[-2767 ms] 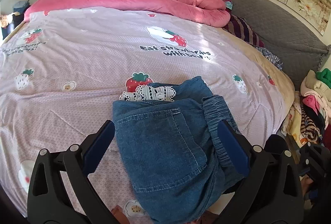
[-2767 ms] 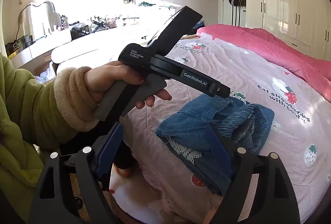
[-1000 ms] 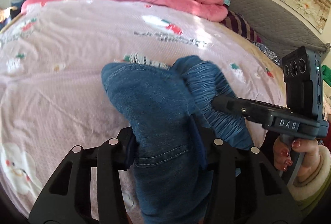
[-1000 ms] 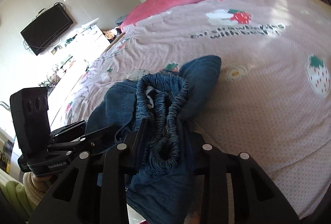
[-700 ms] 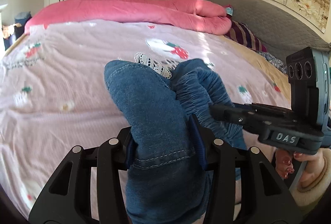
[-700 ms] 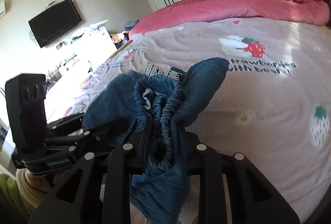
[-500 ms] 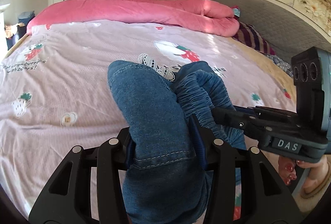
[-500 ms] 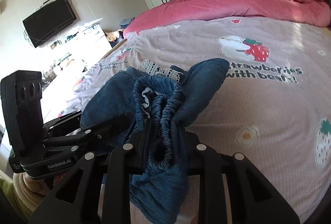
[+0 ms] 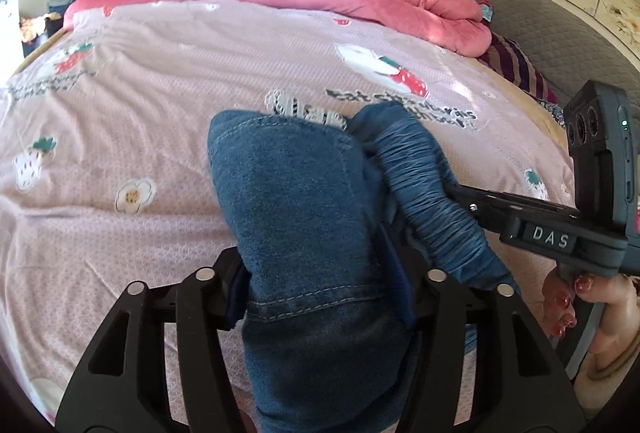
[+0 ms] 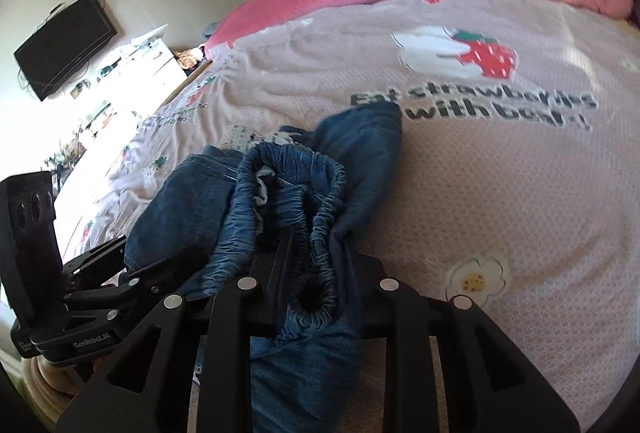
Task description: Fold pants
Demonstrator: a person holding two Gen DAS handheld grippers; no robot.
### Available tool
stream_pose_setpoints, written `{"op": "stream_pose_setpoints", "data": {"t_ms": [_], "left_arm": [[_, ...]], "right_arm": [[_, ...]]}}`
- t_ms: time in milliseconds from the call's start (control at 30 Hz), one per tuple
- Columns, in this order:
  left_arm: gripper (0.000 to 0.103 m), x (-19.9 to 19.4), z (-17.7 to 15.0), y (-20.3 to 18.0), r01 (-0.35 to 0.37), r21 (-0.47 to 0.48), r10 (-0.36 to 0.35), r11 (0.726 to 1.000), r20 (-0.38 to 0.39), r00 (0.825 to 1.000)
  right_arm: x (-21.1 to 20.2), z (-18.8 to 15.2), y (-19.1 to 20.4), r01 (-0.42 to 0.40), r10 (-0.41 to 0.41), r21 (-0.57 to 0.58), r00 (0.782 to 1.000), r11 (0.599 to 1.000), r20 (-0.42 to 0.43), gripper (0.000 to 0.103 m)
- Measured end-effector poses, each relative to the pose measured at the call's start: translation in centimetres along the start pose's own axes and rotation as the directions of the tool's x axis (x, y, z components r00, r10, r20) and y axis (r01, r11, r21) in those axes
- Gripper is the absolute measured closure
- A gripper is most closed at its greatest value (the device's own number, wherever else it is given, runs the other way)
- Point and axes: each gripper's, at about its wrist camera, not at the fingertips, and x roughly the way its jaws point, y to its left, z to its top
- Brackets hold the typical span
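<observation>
The bed (image 9: 168, 81) with its strawberry-print cover lies ahead of both tongs. The denim pants (image 9: 304, 209) bunch up between them. The left tongs (image 9: 320, 297) are clamped on a stitched denim panel. The right tongs (image 10: 316, 293) are pinched on the elastic waistband (image 10: 304, 193), probably to lift the bundle clear for laying flat.

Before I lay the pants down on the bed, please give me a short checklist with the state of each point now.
1. Left gripper clamps the pants: ok, denim fills the jaws.
2. Right gripper clamps the waistband: ok.
3. Bed ahead is free of other things: ok.
4. Pants are folded flat: not ok, they are bunched between the grippers.
5. Lace hem is tucked in: not ok, it sticks out past the denim.
6. Pants are lifted off the bed: cannot tell.
</observation>
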Motion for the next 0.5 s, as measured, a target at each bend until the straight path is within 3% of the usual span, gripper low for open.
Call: {"op": "stream_pose_setpoints", "data": {"t_ms": [267,400,500], "left_arm": [[0.04,0.3,-0.9,1.3,-0.003,-0.047,0.002,0.999,-0.019,1.0],[0.039,0.1,-0.9,1.3,-0.011,-0.04,0.01,0.999,-0.015,1.0],[0.039,-0.2,-0.9,1.2,-0.014,-0.034,0.014,0.999,-0.009,1.0]], "right_arm": [[-0.2,-0.7,-0.7,-0.009,0.008,0.049,1.0,0.999,0.01,0.072],[-0.4,-0.8,-0.3,0.015,-0.015,0.046,1.0,0.999,0.018,0.069],[-1.2,-1.0,0.0,0.037,-0.039,0.039,0.999,0.999,0.039,0.059]]}}
